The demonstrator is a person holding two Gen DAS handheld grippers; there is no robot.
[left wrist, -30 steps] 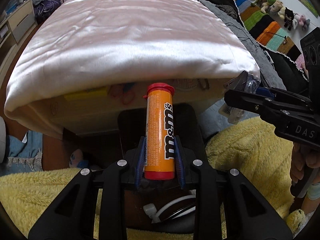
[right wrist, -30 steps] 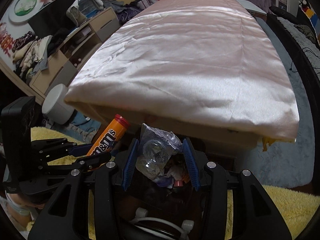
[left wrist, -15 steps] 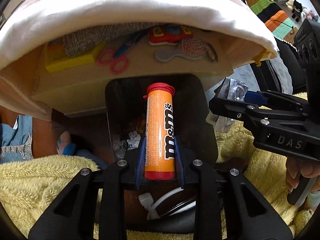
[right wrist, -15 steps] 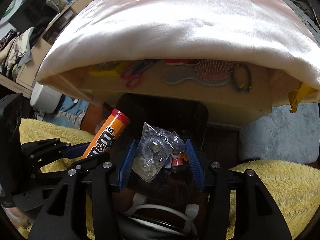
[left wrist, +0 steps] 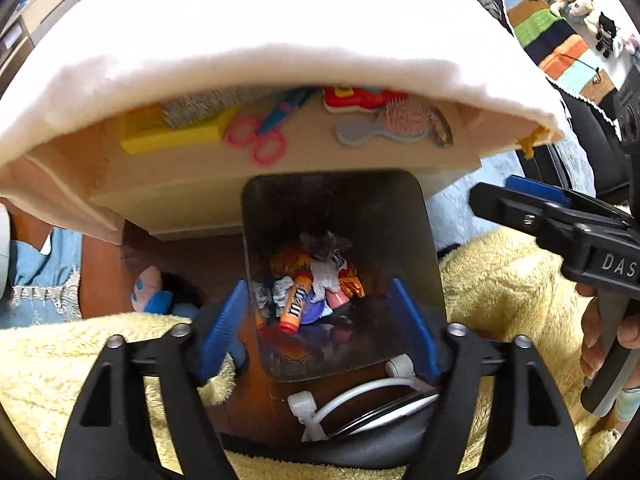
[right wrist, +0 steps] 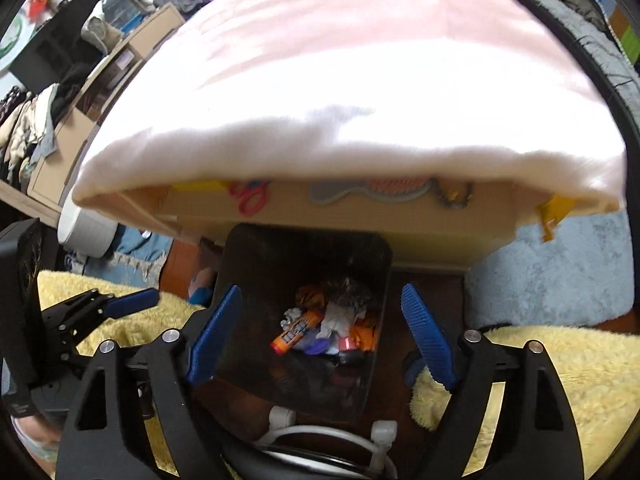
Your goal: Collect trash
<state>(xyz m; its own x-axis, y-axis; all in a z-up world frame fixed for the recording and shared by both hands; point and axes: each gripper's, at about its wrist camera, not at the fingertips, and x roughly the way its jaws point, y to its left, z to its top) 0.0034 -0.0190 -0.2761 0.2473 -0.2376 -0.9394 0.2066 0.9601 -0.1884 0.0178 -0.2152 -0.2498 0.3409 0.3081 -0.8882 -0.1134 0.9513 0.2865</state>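
Observation:
A black trash bin stands on the floor against the bed's end. An orange M&M's tube lies inside it on crumpled wrappers, beside a clear plastic wrapper. My left gripper is open and empty above the bin mouth. My right gripper is open and empty above the bin too. Each gripper shows in the other's view, the right one and the left one.
A bed with a pink sheet overhangs a board that carries scissors, a hairbrush and a yellow block. A yellow fluffy rug flanks the bin. A soft toy lies to the left of the bin.
Both grippers opened. The M&M's tube left my left gripper and the clear plastic wrapper left my right gripper; both now lie in the bin.

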